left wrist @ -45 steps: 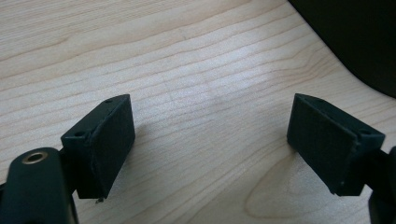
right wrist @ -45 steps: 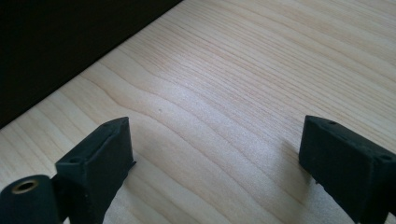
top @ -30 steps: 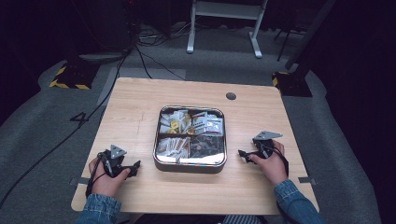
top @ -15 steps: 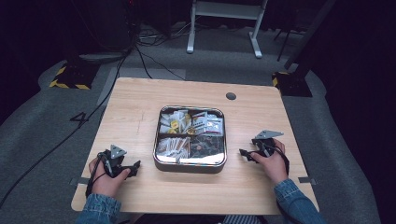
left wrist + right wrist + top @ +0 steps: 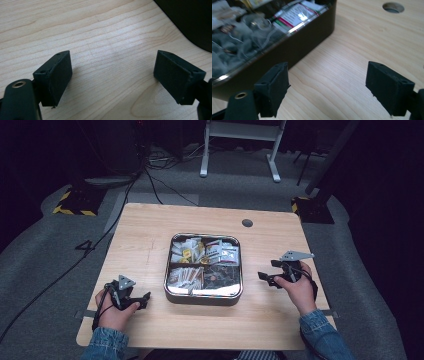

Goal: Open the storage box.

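A: Report the right tool [image 5: 272, 273].

B: It sits in the person's right hand [image 5: 296, 287], just beside the right wall of the metal tin [image 5: 203, 295], not touching it. Its jaws stand wide and have just been opening a little; nothing is between them, only bare tabletop [image 5: 150, 235] below. In the right gripper view the tin's dark wall lies just past the left fingertip [image 5: 273, 87].

A: The left tool [image 5: 140, 300]?

B: Near the tin's left front corner, apart from it, low over the tabletop. Jaws wide, nothing between them; the left gripper view shows bare wood between the pads [image 5: 58, 75].

A: And the tin itself?

B: At the middle of the tabletop, lid off, divided into compartments filled with tea sachets [image 5: 192, 251] and loose tea bags [image 5: 220, 281]. A round cable hole [image 5: 247, 223] lies beyond the tin's far right corner.
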The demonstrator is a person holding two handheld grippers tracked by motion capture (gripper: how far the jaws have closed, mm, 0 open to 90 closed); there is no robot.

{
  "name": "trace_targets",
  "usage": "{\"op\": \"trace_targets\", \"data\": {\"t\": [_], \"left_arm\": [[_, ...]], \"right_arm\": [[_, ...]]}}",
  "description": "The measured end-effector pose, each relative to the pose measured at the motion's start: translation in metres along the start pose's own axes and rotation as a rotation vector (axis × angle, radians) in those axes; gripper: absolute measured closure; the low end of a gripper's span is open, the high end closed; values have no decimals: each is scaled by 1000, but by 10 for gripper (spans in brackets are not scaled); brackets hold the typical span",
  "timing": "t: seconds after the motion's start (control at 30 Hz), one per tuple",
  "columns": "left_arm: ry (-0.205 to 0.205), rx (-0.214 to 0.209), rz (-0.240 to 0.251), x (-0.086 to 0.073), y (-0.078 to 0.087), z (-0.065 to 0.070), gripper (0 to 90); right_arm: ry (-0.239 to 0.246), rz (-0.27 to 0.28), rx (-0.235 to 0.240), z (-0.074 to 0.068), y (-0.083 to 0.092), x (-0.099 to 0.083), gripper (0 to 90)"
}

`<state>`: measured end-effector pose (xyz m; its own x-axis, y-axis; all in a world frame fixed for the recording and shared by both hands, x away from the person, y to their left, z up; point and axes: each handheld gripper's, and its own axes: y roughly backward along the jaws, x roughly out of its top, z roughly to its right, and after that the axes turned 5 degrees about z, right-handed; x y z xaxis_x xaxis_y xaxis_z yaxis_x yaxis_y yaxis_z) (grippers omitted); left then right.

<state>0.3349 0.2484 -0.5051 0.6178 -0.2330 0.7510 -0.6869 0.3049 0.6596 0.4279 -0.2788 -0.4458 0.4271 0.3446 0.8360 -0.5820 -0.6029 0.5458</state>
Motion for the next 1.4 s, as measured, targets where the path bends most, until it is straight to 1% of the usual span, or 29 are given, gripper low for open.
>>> {"op": "trace_targets", "data": {"t": [0.1,0.2,0.3,0.5,0.6,0.8,0.87,1.03,1.07,1.13,1.2,1.23,1.3,1.33,1.4], "left_arm": [[2,5,1,0,0,1,157],[5,8,2,0,0,1,157],[5,7,1,0,0,1,157],[5,4,0,0,-1,1,155],[4,3,0,1,-1,1,155],[5,4,2,0,-1,1,155],[5,4,0,1,-1,1,155],[2,-2,-3,1,-1,0,154],[3,-1,0,1,-1,1,154],[2,-1,0,1,-1,1,155],[2,-1,0,1,-1,1,155],[2,-1,0,1,-1,1,155],[2,-1,0,1,-1,1,155],[2,-1,0,1,-1,1,155],[2,-1,0,1,-1,1,155]], "right_arm": [[19,7,26,-6,2,11,192],[54,7,52,-15,3,24,197],[67,20,76,-22,2,36,199],[96,23,133,-39,-5,59,205],[113,23,143,-45,-10,67,206],[125,7,171,-54,-23,78,207],[121,14,179,-55,-27,82,204],[128,24,180,-62,-41,89,176],[125,14,182,-64,-46,91,161],[132,-1,187,-67,-52,94,184],[146,1,203,-71,-58,98,195],[146,1,203,-71,-58,98,195],[157,9,223,-76,-66,103,218],[163,5,230,-78,-70,105,227],[192,-29,249,-83,-77,106,258]]}}
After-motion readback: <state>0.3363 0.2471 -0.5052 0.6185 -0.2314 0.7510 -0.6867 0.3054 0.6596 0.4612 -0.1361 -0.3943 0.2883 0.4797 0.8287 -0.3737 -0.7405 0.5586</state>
